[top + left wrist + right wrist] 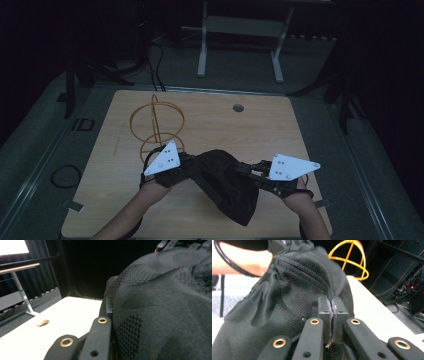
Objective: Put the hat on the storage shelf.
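A black mesh cloth (225, 185) hangs between my two grippers above the near part of the wooden table (270, 130). My left gripper (189, 164) is shut on its left edge; in the left gripper view the cloth (162, 310) drapes over the jaws (111, 308) and hides one of them. My right gripper (246, 170) is shut on the right edge. In the right gripper view its pads (333, 306) pinch a thin seam of the cloth (294, 290). A person's forearms come in from the bottom.
A yellow wire frame (157, 125) stands on the table's left half, just behind the left gripper; it is also in the right gripper view (348, 257). A round hole (238, 108) sits near the far edge. A white desk frame (202, 45) stands beyond the table.
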A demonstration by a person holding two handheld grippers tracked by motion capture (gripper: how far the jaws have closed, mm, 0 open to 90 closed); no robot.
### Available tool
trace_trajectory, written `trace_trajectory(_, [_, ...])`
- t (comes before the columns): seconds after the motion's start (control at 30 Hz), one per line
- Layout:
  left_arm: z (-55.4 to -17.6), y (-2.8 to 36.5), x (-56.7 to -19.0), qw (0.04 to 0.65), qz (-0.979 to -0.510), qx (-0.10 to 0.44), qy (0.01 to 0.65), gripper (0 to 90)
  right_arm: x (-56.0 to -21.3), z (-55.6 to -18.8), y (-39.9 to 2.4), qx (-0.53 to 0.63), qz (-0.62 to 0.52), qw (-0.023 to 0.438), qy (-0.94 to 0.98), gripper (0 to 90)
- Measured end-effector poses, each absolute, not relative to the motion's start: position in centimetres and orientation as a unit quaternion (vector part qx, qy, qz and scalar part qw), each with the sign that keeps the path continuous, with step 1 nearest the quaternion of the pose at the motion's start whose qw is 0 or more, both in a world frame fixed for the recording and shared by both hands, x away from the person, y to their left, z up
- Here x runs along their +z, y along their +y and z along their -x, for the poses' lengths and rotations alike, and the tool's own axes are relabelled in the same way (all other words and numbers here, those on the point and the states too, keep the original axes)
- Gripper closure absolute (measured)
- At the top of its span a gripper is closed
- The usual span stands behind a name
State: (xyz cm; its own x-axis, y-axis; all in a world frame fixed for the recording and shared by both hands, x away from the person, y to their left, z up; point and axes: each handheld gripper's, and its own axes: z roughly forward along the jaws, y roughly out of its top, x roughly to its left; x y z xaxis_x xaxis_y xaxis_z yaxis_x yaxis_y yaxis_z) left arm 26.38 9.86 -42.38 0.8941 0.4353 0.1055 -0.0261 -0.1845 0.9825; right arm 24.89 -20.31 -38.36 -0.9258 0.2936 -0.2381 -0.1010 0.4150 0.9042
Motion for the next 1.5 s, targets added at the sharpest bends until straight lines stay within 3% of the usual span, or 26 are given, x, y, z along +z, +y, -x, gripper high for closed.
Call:
trace_trajectory(0.2, [-26.5, 9.8, -41.8, 0.617, -0.745, 0.206, 0.149, 88.2, -37.2, -24.8, -20.7, 0.557, -0.061, 0.181, 0.808, 88.4])
trace_trajectory(0.4, [-26.3, 10.9, -42.0, 0.612, -0.737, 0.232, 0.172, 65.9, -36.6, -25.0, -21.4, 0.576, -0.083, 0.183, 0.792, 88.4])
trace_trajectory(0.6, [-26.2, 12.5, -42.3, 0.602, -0.732, 0.243, 0.206, 57.2, -35.3, -26.0, -22.0, 0.597, -0.128, 0.211, 0.764, 88.3])
trace_trajectory(1.1, [-24.3, 16.5, -45.9, 0.561, -0.745, 0.240, 0.269, 57.0, -31.2, -29.7, -20.4, 0.605, -0.190, 0.270, 0.724, 88.3])
trace_trajectory(1.23, [-23.6, 17.6, -47.0, 0.554, -0.741, 0.247, 0.288, 52.0, -30.1, -30.7, -19.1, 0.609, -0.192, 0.274, 0.719, 88.2])
trace_trajectory(1.33, [-23.2, 18.4, -47.8, 0.549, -0.738, 0.249, 0.305, 42.5, -29.3, -31.4, -17.9, 0.611, -0.193, 0.276, 0.716, 88.2])
trace_trajectory(1.5, [-22.5, 19.5, -49.3, 0.541, -0.731, 0.251, 0.331, 16.9, -28.3, -32.6, -15.4, 0.603, -0.190, 0.278, 0.723, 88.2])
